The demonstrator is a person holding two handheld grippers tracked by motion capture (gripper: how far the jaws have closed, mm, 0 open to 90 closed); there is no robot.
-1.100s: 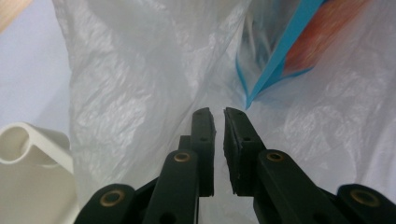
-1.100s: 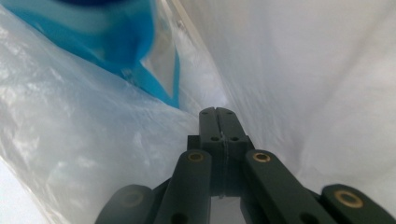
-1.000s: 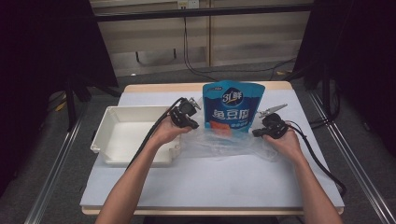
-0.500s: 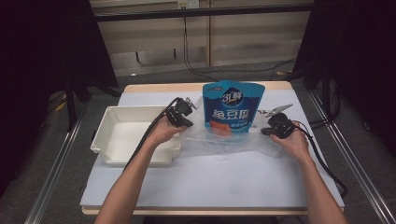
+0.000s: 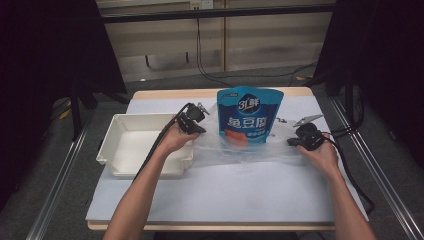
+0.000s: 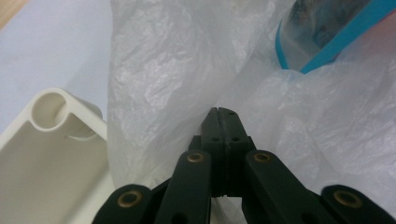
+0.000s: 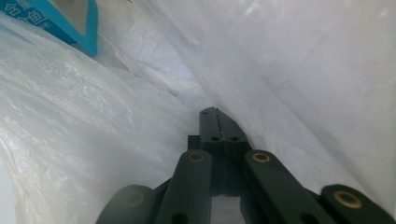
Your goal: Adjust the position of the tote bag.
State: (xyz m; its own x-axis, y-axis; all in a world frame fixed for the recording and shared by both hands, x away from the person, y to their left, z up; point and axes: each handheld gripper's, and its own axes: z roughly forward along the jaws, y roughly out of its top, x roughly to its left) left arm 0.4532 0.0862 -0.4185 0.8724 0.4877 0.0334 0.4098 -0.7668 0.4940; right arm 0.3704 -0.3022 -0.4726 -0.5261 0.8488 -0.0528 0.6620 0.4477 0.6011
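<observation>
Where grippers pinch, crinkled translucent plastic bag (image 5: 260, 150)

looks like a lab/test rig: table (image 5: 240, 195) w/ white mat, metal floor rails (image 5: 57, 182) at 3 & 9, black curtains (image 5: 45, 60), cables (image 5: 210, 65) at 12.

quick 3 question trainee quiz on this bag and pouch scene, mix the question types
1. True or false: both grippers are shut on the clear plastic bag.
2. What stands upright between the left gripper and the right gripper?
A. a glass bottle
B. a blue pouch
C. a red box
3. Which hand's side of the table is the white tray on?

Key: 1 true. 2 B. 3 The left hand's side.
</observation>
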